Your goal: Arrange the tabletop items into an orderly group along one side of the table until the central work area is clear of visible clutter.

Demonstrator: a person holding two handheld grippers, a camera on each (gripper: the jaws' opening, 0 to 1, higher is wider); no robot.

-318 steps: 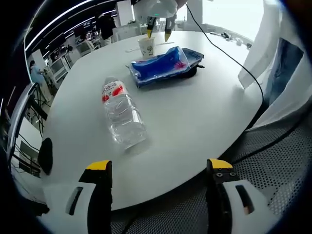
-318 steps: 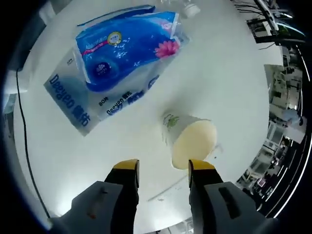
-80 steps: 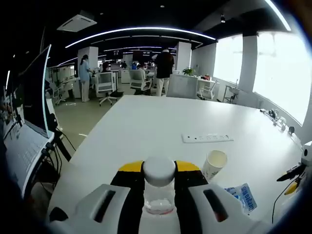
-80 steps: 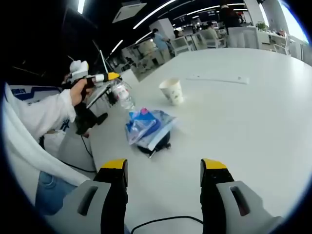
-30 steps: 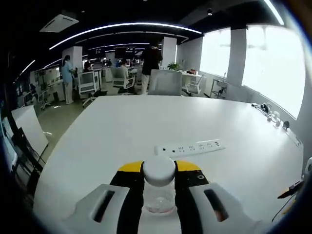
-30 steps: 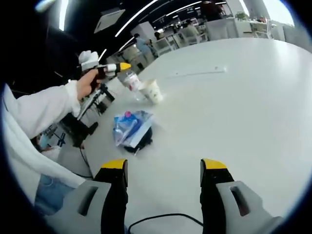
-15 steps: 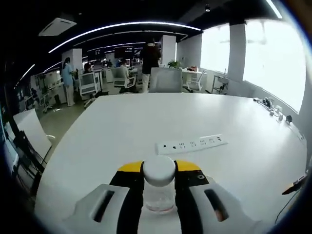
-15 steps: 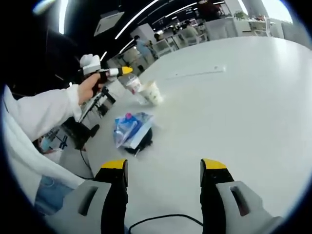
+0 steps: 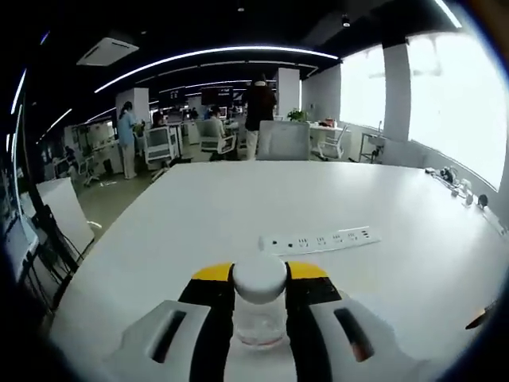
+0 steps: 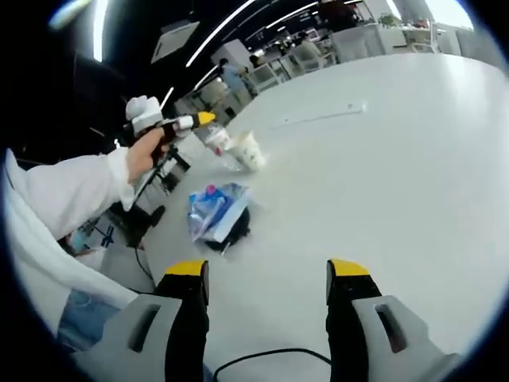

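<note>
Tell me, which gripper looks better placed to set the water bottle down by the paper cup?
Left. The left gripper is shut on the water bottle, right beside the paper cup. The right gripper is open, holds nothing, and sits farther back.

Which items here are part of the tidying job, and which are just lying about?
Job items:
water bottle, held in the left gripper
paper cup
blue tissue pack

Lying about:
power strip
black cable
office chairs
</note>
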